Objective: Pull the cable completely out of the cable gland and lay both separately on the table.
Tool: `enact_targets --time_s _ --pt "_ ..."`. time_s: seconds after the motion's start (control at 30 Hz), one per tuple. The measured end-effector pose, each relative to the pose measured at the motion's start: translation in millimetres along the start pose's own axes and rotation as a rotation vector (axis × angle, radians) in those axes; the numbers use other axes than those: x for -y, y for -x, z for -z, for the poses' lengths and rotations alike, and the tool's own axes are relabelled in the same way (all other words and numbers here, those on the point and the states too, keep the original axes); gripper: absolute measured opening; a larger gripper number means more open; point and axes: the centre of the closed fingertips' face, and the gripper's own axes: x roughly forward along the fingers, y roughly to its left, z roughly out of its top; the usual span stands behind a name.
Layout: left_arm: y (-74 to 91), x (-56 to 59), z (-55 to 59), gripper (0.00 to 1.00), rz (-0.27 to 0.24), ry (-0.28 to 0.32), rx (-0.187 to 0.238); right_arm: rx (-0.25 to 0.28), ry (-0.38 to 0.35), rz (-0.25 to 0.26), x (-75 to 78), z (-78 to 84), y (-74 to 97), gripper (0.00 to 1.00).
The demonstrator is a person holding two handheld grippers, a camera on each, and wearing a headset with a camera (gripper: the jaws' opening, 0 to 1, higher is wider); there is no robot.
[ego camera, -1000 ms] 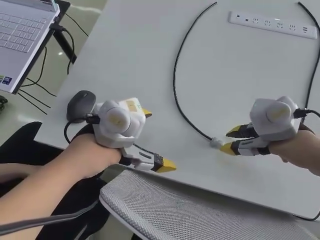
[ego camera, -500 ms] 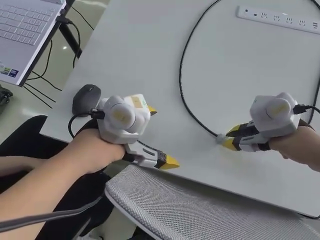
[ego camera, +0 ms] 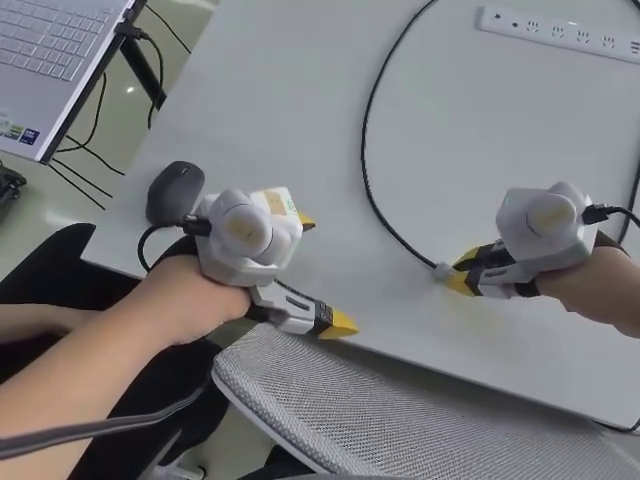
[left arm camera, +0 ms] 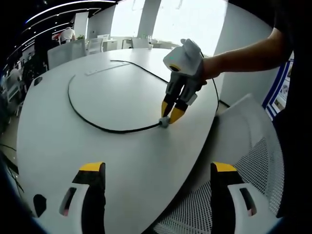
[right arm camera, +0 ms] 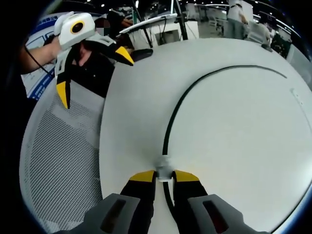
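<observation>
Step in hand, as I read it: getting hold of the 2 parts before the pull; cable not out yet. R gripper sits mid-right of head view, low on the table, jaws drawn in narrow w/ the small white cable gland pinched at the yellow tips. Looks like a grip, tho contact on the far side is hard to check. In R gripper view the gland is at bottom centre, right between the tips, and the black cable runs out of it up the frame, curving to upper right; a short bit of cable also seems to pass back between the jaws. L gripper is lower left-centre of head view, jaws spread wide, holding nothing, hanging off the table's near edge over the mesh chair, well apart from the gland. In L gripper view the gland + R gripper are at centre, above its own jaws, w/ the cable looping off to the left. Next move prob: bring L gripper across onto the cable just beside the gland on its long side, close on it, then pull hands apart along the cable's line while R gripper holds the gland firm. Needs a tight pinch: cable looks thin & smooth, could slip, and the long loop reaching toward the power strip at upper right has to drag thru too. At the left edge the mouse is out of the way.
</observation>
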Motion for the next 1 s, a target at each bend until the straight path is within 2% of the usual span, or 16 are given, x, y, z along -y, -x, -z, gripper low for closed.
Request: enact_targets --time_s 0.4,0.77,1.0 --pt "-8.6 9.7 -18.3 0.88 0.021 -0.017 0.016 0.019 -0.008 0.000 -4.5 -6.5 21.8 0.08" --pt "-18.8 21.1 -50.3 0.87 0.055 -0.068 0.046 0.042 0.012 0.005 -16.7 -10.3 52.4 0.07" --pt "-24.8 38.2 -76.2 0.85 0.096 -0.116 0.079 0.050 0.027 0.005 -21.2 -7.5 71.9 0.07"
